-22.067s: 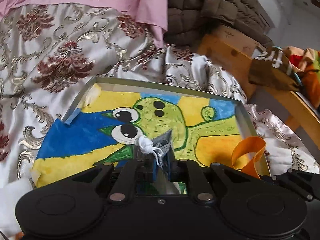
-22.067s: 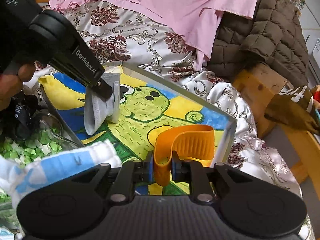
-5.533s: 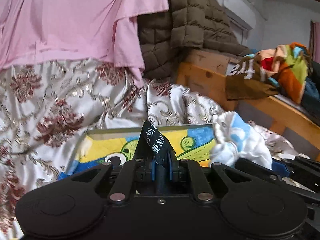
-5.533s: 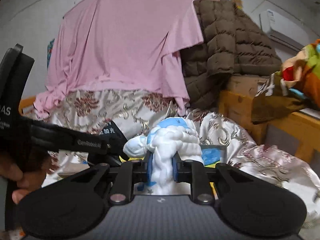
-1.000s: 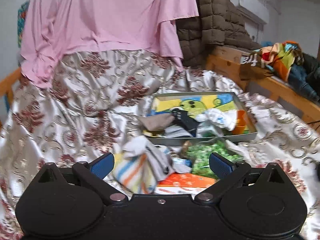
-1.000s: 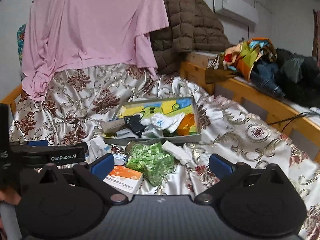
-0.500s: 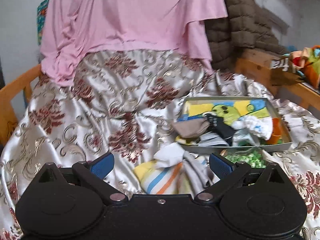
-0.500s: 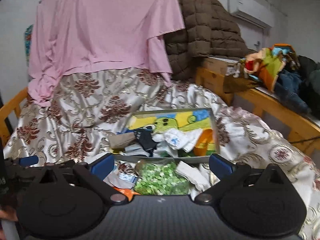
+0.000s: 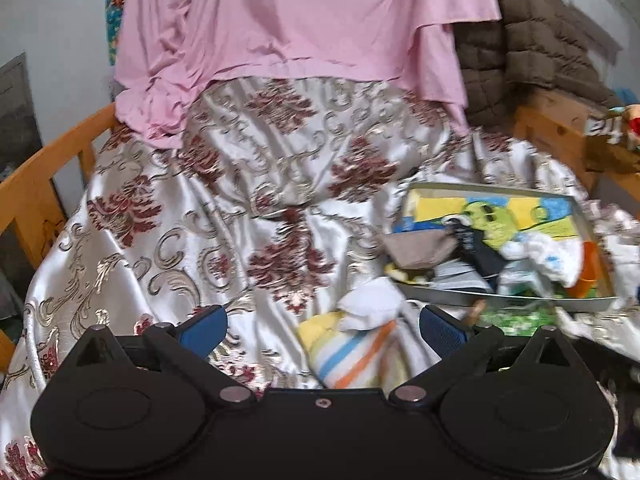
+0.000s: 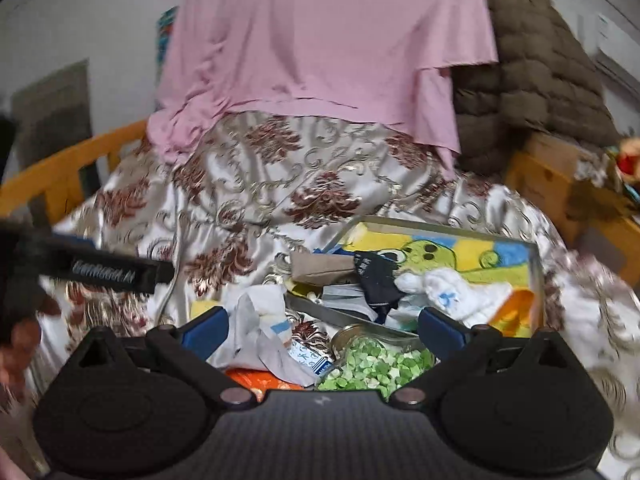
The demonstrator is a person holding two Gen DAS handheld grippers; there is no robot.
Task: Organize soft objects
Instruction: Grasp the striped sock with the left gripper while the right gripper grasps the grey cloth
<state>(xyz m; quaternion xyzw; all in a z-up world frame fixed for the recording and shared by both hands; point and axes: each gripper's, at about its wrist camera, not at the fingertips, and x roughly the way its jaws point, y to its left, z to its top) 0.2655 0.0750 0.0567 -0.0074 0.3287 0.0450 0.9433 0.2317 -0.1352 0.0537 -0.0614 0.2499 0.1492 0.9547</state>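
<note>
A metal tray (image 9: 508, 302) with a green cartoon lining lies on the bed at the right; it also shows in the right wrist view (image 10: 534, 268). In it lie a brown cloth (image 9: 420, 249), a black sock (image 10: 378, 276), a white-and-blue sock (image 10: 460, 290) and an orange band (image 9: 588, 266). A striped cloth (image 9: 352, 354) lies on the bedspread in front of the tray. My left gripper (image 9: 322, 326) is open and empty above the bedspread. My right gripper (image 10: 322, 326) is open and empty, held back from the tray.
A jar of green bits (image 10: 372, 364), an orange box (image 10: 260, 382) and a white cloth (image 10: 264, 320) lie before the tray. A pink sheet (image 9: 300, 24) and brown quilted jacket (image 10: 532, 68) hang behind. Wooden bed rails (image 9: 36, 176) stand left and right.
Both grippers have swung left, so the tray now sits further right in each view. Both stay open and empty.
</note>
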